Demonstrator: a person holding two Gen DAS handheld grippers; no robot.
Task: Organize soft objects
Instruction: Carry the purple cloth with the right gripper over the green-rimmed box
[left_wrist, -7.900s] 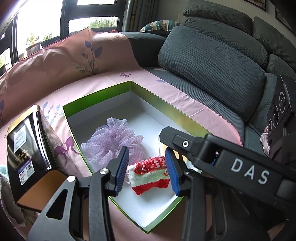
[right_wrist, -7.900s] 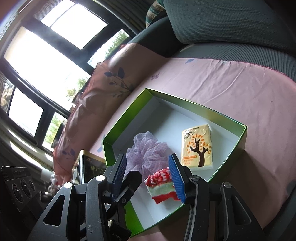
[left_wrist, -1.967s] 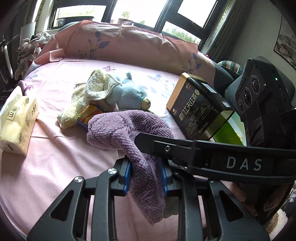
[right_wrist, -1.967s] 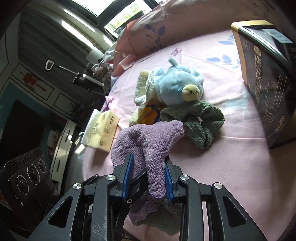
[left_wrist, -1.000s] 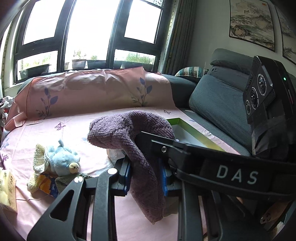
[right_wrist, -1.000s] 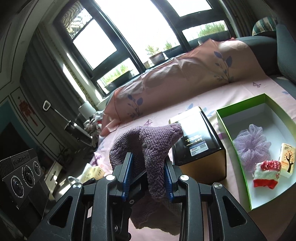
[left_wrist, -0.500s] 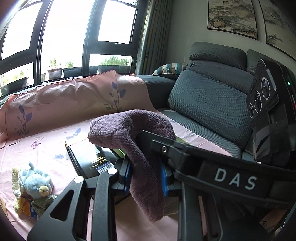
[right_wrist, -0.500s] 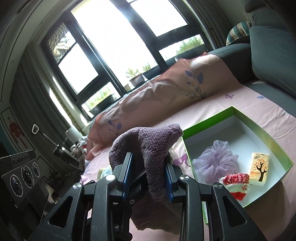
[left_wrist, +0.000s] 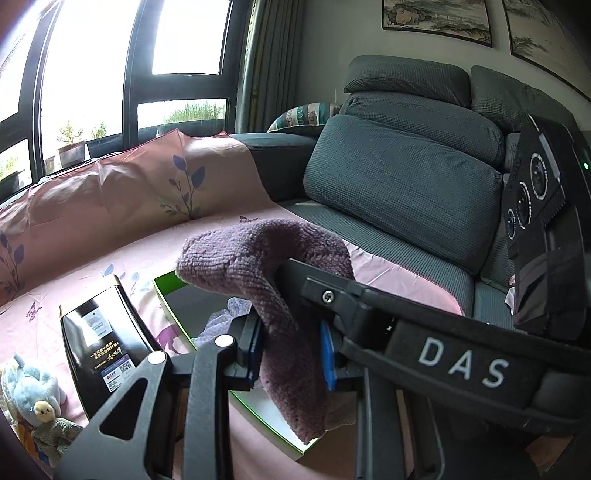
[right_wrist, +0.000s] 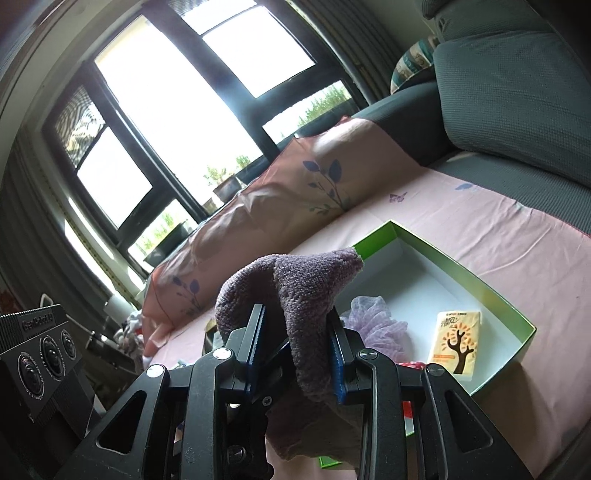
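Observation:
A purple fluffy towel (left_wrist: 273, 280) is pinched between the blue pads of my left gripper (left_wrist: 290, 354), which is shut on it. My right gripper (right_wrist: 295, 350) is shut on the same purple towel (right_wrist: 306, 295); the cloth drapes over and hangs below both pairs of fingers. Beyond the towel lies the open green box (right_wrist: 461, 264) with a white inside. It holds a lilac mesh puff (right_wrist: 373, 325), a yellow tissue pack (right_wrist: 454, 343) and a red-and-white knit piece (right_wrist: 415, 365), partly hidden. In the left wrist view the green box (left_wrist: 162, 286) is mostly behind the towel.
A black and gold carton (left_wrist: 103, 339) stands left of the box on the pink sheet (left_wrist: 74, 266). A blue plush toy (left_wrist: 31, 391) and a grey-green cloth (left_wrist: 59, 428) lie at the far left. Grey sofa cushions (left_wrist: 399, 181) rise behind and to the right.
Both grippers have swung with the towel from the plush toys towards the green box and sofa. The box now lies closer under the right gripper. Both grips are unchanged.

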